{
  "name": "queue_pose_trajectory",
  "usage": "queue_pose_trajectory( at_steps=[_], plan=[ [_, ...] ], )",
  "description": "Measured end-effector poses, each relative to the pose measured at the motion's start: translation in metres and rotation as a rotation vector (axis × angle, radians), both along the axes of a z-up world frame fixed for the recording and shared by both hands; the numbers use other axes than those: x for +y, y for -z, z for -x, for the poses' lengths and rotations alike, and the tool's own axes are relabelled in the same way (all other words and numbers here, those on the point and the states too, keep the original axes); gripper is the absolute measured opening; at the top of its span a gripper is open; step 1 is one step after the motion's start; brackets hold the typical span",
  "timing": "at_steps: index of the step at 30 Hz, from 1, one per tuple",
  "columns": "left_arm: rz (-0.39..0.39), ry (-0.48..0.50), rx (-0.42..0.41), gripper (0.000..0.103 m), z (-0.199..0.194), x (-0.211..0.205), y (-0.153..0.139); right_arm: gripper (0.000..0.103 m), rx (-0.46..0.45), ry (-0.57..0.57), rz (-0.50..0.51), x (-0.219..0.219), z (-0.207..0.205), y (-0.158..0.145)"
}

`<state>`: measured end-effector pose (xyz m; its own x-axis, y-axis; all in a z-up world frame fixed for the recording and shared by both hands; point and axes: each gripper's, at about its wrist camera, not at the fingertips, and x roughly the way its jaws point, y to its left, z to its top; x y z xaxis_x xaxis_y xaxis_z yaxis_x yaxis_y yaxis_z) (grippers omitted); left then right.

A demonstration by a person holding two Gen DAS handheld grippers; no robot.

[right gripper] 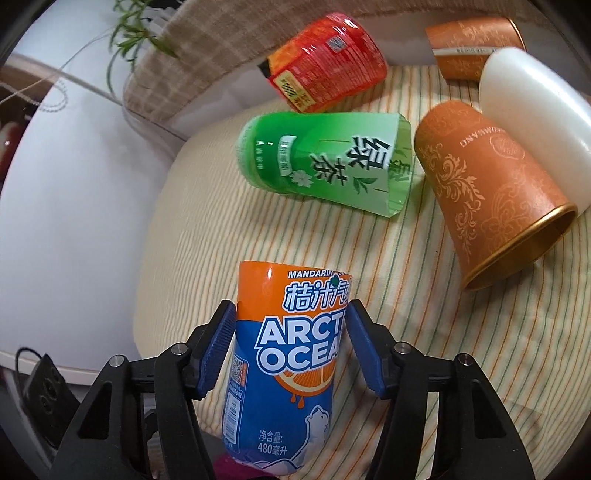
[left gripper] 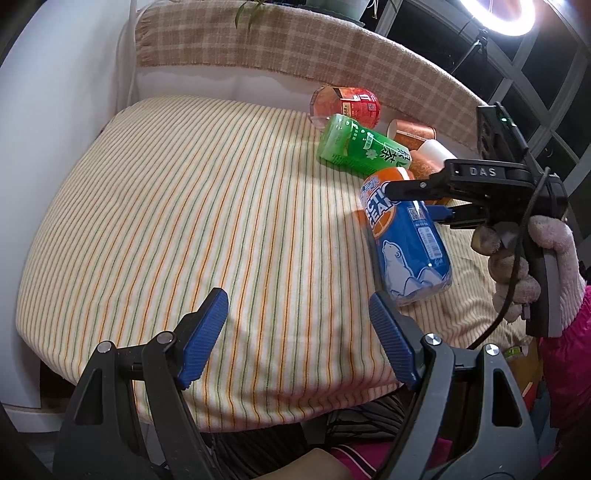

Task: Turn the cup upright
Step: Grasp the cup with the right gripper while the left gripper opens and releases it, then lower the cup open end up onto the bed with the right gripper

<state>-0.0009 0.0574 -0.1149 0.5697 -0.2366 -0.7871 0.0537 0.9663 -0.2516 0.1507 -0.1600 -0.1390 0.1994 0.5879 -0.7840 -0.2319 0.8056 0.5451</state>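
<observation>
Left wrist: the left gripper [left gripper: 297,332] is hanging wide open and empty, while the blue cup [left gripper: 406,236] is lying on the cloth [left gripper: 184,221]. Right wrist: the right gripper [right gripper: 290,349] is straddling the cup [right gripper: 288,354], pads [right gripper: 218,350] apparently touching; it looks light, slick and crushable, so mid-body is safest.

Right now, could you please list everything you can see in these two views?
Arctic Ocean cup: 1, blue and orange, lying between the right gripper's fingers.
Green cup: 1, lying mid-cloth.
Red cup: 1, lying at the far edge.
Orange cups: 2, lying at the right.
White cup: 1, beside them.
Cloth: 1, striped, covering the table.
Ring light: 1, top right.
Left gripper: open, holding nothing.
Right gripper: around the Arctic Ocean cup.
</observation>
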Motion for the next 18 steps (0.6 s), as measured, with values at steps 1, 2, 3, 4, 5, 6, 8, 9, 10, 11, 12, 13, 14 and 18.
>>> queue_pose_trajectory(
  at_steps=[1, 2, 3, 4, 5, 6, 8, 9, 10, 11, 12, 13, 14, 18],
  plan=[
    [-0.002, -0.002, -0.003, 0.081, 0.0, 0.0, -0.001, 0.061, -0.019, -0.003, -0.009, 0.0, 0.003, -0.003],
    [-0.003, -0.003, -0.006, 0.081, 0.0, 0.0, -0.001, 0.06, -0.04, -0.005, -0.018, 0.001, 0.006, -0.007],
    [-0.005, -0.004, -0.011, 0.081, 0.0, -0.001, -0.003, 0.06, -0.057, -0.007, -0.024, -0.001, 0.009, -0.01],
    [-0.008, -0.004, -0.017, 0.081, 0.0, -0.002, -0.004, 0.06, -0.095, -0.004, -0.033, -0.004, 0.013, -0.016],
    [-0.012, -0.004, -0.024, 0.081, 0.0, -0.003, -0.005, 0.06, -0.124, -0.001, -0.036, -0.005, 0.017, -0.02],
    [-0.016, -0.004, -0.033, 0.081, 0.0, -0.004, -0.007, 0.06, -0.142, 0.002, -0.036, -0.006, 0.019, -0.023],
    [-0.022, 0.0, -0.048, 0.081, 0.0, -0.007, -0.01, 0.06, -0.209, 0.012, -0.031, -0.01, 0.028, -0.031],
    [-0.023, 0.001, -0.054, 0.081, 0.0, -0.009, -0.011, 0.06, -0.227, 0.014, -0.025, -0.012, 0.031, -0.033],
    [-0.024, 0.003, -0.059, 0.081, 0.0, -0.01, -0.012, 0.06, -0.258, 0.02, -0.016, -0.014, 0.035, -0.036],
    [-0.024, 0.005, -0.062, 0.081, 0.0, -0.012, -0.013, 0.059, -0.286, 0.024, 0.004, -0.017, 0.039, -0.038],
    [-0.023, 0.008, -0.066, 0.081, 0.0, -0.013, -0.014, 0.059, -0.323, 0.027, 0.027, -0.017, 0.043, -0.041],
    [-0.024, 0.009, -0.068, 0.081, 0.0, -0.014, -0.015, 0.059, -0.348, 0.028, 0.043, -0.02, 0.045, -0.042],
    [-0.027, 0.01, -0.073, 0.081, 0.0, -0.015, -0.016, 0.059, -0.392, 0.029, 0.074, -0.018, 0.048, -0.045],
    [-0.036, 0.011, -0.091, 0.081, 0.002, -0.018, -0.022, 0.059, -0.513, 0.031, 0.169, -0.016, 0.056, -0.052]
  ],
)
